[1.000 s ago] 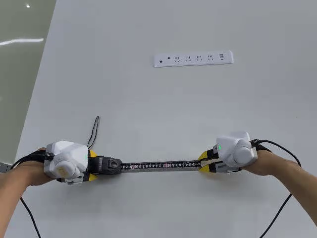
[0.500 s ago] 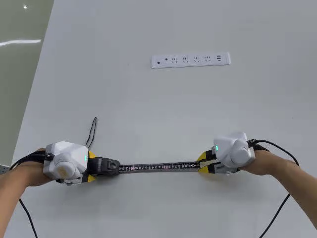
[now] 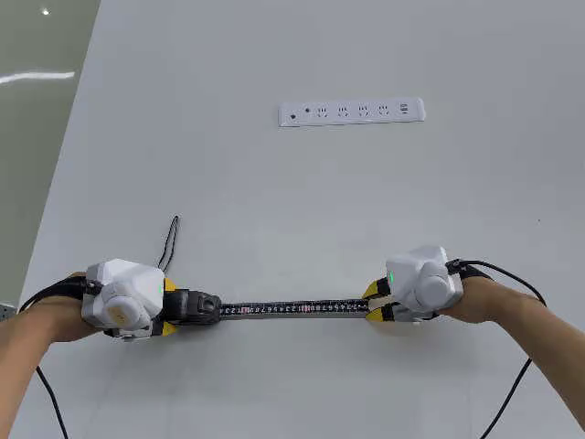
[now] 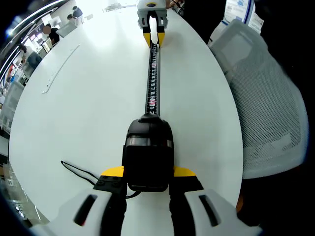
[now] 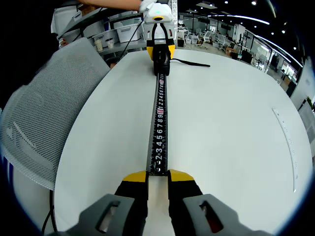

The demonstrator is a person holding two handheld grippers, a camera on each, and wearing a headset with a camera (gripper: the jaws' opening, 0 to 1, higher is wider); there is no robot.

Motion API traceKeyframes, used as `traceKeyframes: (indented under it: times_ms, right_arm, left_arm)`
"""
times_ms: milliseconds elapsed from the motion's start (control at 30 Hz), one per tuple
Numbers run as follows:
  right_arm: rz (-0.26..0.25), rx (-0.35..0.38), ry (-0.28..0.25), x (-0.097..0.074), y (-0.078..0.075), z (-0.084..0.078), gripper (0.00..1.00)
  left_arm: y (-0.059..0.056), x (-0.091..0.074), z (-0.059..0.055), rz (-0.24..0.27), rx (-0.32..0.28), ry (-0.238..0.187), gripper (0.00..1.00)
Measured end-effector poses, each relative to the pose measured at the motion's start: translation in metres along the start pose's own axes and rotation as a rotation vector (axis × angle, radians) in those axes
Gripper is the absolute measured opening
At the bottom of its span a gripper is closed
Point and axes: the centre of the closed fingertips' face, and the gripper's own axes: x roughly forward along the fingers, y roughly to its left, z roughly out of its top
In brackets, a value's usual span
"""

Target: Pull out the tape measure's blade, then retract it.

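A black tape measure case [image 3: 197,306] lies on the white table, and my left gripper [image 3: 172,307] is shut on it at the lower left. Its dark, numbered blade [image 3: 292,309] runs out flat to the right, just above the tabletop. My right gripper [image 3: 373,303] is shut on the blade's end. In the left gripper view the case [image 4: 147,155] sits between the yellow fingertips of my left gripper [image 4: 148,172], and the blade [image 4: 153,73] leads away to the far right gripper [image 4: 152,27]. In the right gripper view my right gripper [image 5: 157,176] pinches the blade [image 5: 160,113]; the case [image 5: 161,61] is far off.
A white power strip [image 3: 352,112] lies across the far middle of the table [image 3: 274,201]. The case's thin black cord loop [image 3: 171,242] trails behind the left gripper. The table's left edge [image 3: 64,165] drops to the floor. A mesh chair back [image 4: 266,98] stands beside the table.
The right gripper has edged slightly to the left. The blade stays pulled out at about the same length, and the left gripper holds still.
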Motion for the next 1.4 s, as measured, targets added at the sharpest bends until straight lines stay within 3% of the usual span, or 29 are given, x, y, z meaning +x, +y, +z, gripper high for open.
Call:
traceKeyframes:
  times_ms: [600, 767, 1267, 1400]
  right_arm:
    - [-0.013, 0.04, -0.004, 0.003, -0.002, 0.002, 0.23]
    - [-0.029, 0.053, 0.005, 0.003, -0.002, -0.001, 0.28]
    - [-0.11, 0.12, 0.0, -0.02, 0.009, 0.007, 0.34]
    - [-0.145, 0.169, -0.004, -0.026, 0.015, 0.01, 0.37]
  left_arm:
    - [0.0, 0.002, 0.001, -0.002, 0.003, -0.009, 0.31]
    - [-0.002, 0.005, -0.007, 0.006, 0.028, 0.017, 0.33]
    - [-0.014, -0.013, -0.016, 0.053, -0.073, -0.013, 0.46]
    - [-0.02, -0.02, -0.013, 0.073, -0.121, -0.05, 0.48]
